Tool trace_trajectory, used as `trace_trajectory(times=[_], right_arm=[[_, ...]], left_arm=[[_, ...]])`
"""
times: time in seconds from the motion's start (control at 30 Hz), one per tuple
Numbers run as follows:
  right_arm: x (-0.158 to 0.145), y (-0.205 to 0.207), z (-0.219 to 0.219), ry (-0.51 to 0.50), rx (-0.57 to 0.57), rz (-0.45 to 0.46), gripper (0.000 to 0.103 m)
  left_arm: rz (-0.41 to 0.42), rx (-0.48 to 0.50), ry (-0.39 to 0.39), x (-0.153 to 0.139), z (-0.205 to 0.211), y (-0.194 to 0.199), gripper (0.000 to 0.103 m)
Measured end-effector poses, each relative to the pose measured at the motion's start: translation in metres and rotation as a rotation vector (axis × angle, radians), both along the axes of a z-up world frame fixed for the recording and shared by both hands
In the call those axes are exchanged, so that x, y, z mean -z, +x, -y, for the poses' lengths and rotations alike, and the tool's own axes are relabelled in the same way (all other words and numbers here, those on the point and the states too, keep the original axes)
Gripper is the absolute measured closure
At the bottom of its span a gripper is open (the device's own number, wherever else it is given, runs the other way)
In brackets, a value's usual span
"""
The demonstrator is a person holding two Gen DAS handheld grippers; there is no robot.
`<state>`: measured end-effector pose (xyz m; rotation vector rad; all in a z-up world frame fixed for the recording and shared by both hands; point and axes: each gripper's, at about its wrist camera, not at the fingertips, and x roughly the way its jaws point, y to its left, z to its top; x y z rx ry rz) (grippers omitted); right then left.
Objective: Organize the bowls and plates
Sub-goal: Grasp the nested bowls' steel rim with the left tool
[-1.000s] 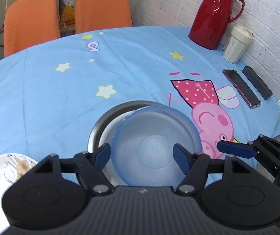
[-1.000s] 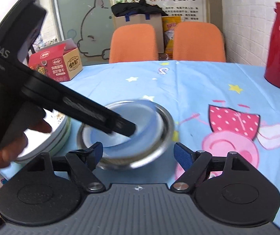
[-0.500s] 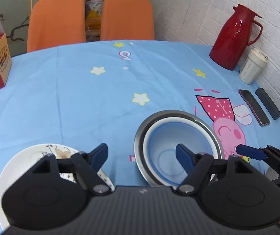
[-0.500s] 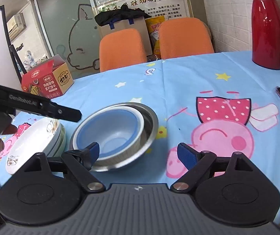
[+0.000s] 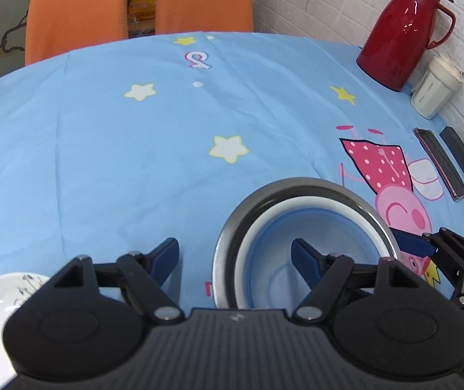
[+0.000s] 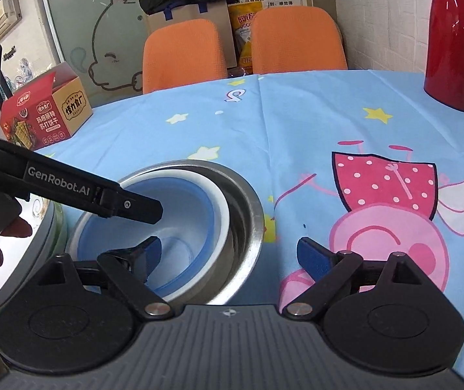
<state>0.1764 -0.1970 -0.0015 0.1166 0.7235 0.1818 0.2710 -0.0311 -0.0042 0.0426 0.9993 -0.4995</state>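
On a blue tablecloth (image 5: 134,162), bowls (image 5: 296,227) sit nested; plates (image 6: 42,227) lie left. Both grippers, left (image 5: 235,253) and right (image 6: 228,253), hover released, holding nothing. Stacking looks done; next needs only withdrawal.

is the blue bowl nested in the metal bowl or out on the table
Nested. The blue bowl sits upright inside a white bowl, both within the metal bowl.

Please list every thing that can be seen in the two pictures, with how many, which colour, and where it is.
metal bowl: 1, silver, on tablecloth, outermost of nest
white bowl: 1, inside metal bowl
blue bowl: 1, innermost
plates: stack, white, left of bowls
tablecloth: 1, light blue, cartoon print
flask: 1, red, by wall
cup: 1, cream, beside flask
phone: 1, dark, right edge
black bar: 1, beside phone
snack box: 1, red
chairs: 2, orange
left gripper: black, open
right gripper: black, open
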Motion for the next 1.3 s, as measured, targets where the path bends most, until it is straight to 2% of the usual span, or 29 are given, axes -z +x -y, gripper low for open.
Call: trace_trajectory(times=[0.27, 0.53, 0.77, 0.9, 1.0, 1.07, 1.1, 1.13, 1.3], right_arm=[[0.006, 0.007, -0.006, -0.007, 0.008, -0.022, 0.0], [0.011, 0.004, -0.015, -0.044, 0.012, 0.011, 0.0], [0.013, -0.001, -0.013, -0.047, 0.051, 0.026, 0.0], [0.01, -0.002, -0.013, -0.028, 0.092, 0.01, 0.0], [0.01, -0.006, -0.016, -0.003, 0.074, 0.033, 0.0], [0.009, -0.008, -0.018, -0.02, 0.068, 0.049, 0.0], [0.008, -0.008, -0.019, -0.012, 0.06, 0.046, 0.012], [0.007, -0.008, -0.021, 0.002, 0.046, 0.041, 0.018], [-0.001, -0.008, -0.022, 0.021, 0.071, 0.019, 0.018]], left_arm=[[0.023, 0.044, 0.022, 0.003, 0.012, 0.003, 0.027], [0.013, 0.07, 0.04, 0.01, 0.015, 0.006, 0.027], [0.041, 0.103, 0.073, 0.012, 0.011, -0.002, 0.027], [0.05, 0.085, 0.073, 0.013, 0.012, -0.005, 0.027], [0.059, 0.074, 0.076, 0.013, 0.016, -0.007, 0.031], [0.042, 0.085, 0.07, 0.011, 0.019, -0.008, 0.038], [0.032, 0.093, 0.063, 0.01, 0.021, -0.009, 0.05], [0.028, 0.092, 0.072, 0.009, 0.024, -0.009, 0.048], [-0.006, 0.053, 0.045, -0.001, 0.026, -0.005, 0.049]])
